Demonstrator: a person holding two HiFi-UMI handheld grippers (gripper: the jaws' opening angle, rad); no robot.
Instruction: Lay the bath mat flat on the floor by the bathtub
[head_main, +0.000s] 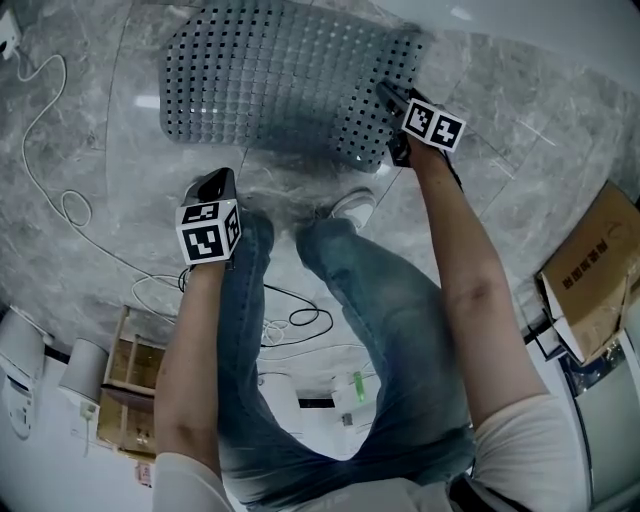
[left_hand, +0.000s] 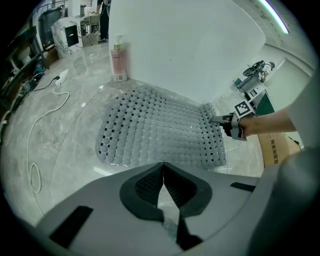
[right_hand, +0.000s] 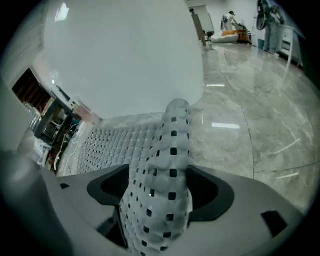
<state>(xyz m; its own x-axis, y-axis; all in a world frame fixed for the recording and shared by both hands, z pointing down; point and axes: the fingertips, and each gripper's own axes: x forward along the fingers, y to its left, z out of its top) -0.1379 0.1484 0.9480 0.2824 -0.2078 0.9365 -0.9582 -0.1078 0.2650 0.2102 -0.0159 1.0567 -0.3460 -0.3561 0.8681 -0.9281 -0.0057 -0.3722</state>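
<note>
On the floor beside the tub, the mat lies mostly flat. One corner stands curled up between the jaws of the right gripper, which are spread wide and do not appear to pinch it. The left gripper is pressed together, empty, clear of the mat. Remaining, by judgement: withdraw and let the corner settle. Only the right gripper view shows the curl; only the left gripper view shows the bottle by the tub.

Mat looks like bumpy grey rubber with holes, floor is glossy marble-look stone, tub smooth shiny white.
</note>
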